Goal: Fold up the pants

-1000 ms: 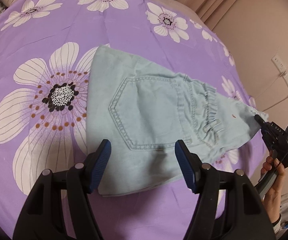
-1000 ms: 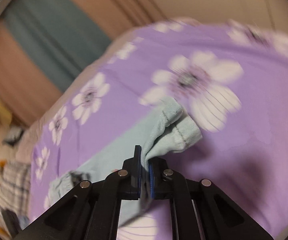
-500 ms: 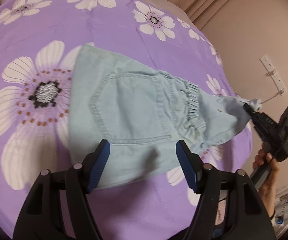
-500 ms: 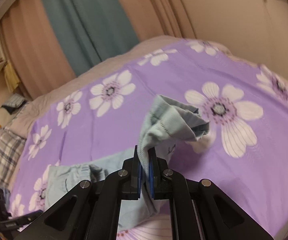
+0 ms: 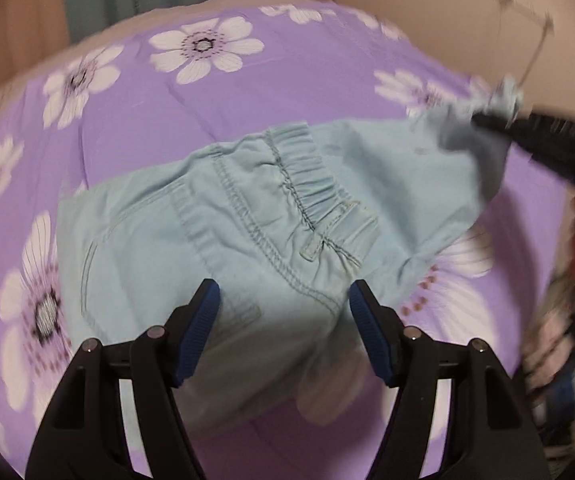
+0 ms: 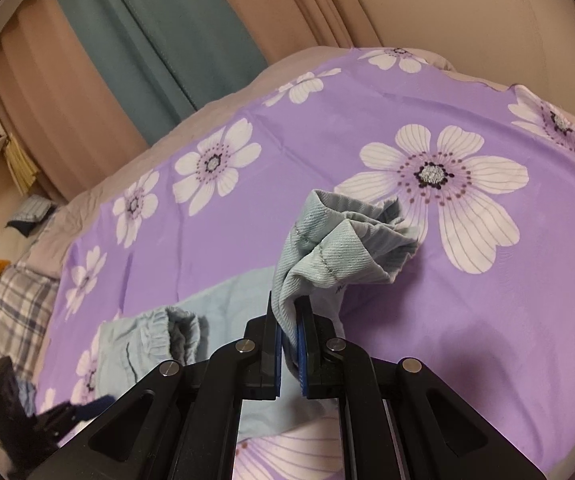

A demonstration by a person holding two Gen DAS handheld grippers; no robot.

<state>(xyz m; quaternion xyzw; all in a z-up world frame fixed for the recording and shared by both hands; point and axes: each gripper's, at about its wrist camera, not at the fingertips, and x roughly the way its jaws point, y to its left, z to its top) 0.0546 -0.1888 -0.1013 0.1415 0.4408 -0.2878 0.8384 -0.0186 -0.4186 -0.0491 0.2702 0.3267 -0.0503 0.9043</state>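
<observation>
Right gripper (image 6: 289, 344) is clamped tight on the hem end of the pants (image 5: 247, 240), holding that bunched cuff (image 6: 347, 236) up off the purple flowered bedsheet (image 6: 207, 248). Left gripper (image 5: 283, 332) hangs over the seat and back pocket with its jaws apart, nothing pinched; they've just narrowed a touch, though the denim only lies below them. The light-blue pants lie across the middle of the bed, elastic waistband (image 5: 307, 184) roughly at the centre, and they look already doubled leg on leg. So I'd say I'm about halfway — the lengthwise fold looks done, the leg end isn't yet laid over the waist, and after that comes a smoothing pass. No readable brand or label anywhere — just stitching and a belt loop (image 5: 327, 236).
</observation>
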